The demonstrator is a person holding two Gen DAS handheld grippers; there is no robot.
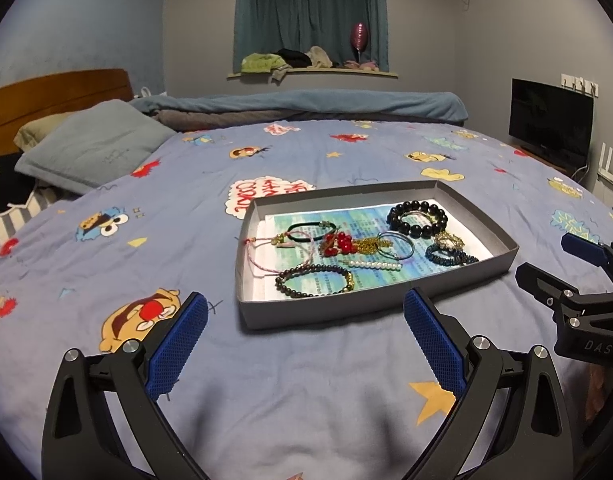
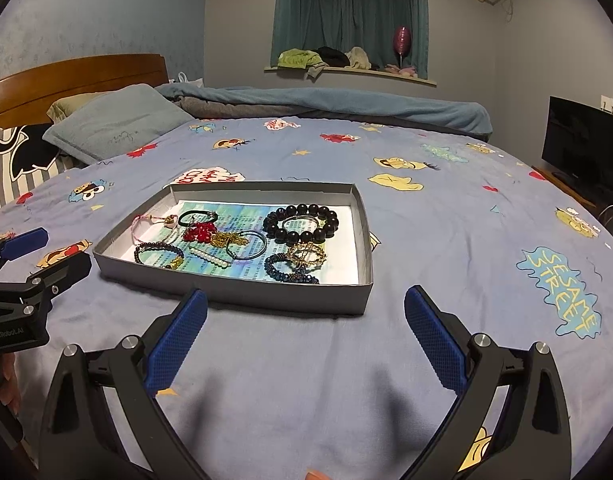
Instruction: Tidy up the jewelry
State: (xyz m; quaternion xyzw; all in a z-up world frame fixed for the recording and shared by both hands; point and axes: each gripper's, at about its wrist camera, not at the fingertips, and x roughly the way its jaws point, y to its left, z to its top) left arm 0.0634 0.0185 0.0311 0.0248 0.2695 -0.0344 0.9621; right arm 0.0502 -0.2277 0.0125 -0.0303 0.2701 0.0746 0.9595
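Here both claws, L (image 1: 304, 340) & R (image 2: 304, 340), hover agape before tray (image 1: 346, 304).

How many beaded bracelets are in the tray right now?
3 clearly: the big black bead bracelet at the far right, the blue bead bracelet at the near right wall, and the dark bead bracelet near left. The red tangle mid-tray may hide more.

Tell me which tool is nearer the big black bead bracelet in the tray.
Right, by a modest margin. The right tool sits open before the tray's right half, where the black bead bracelet lies; the left tool, also open, faces the tray's left-centre.
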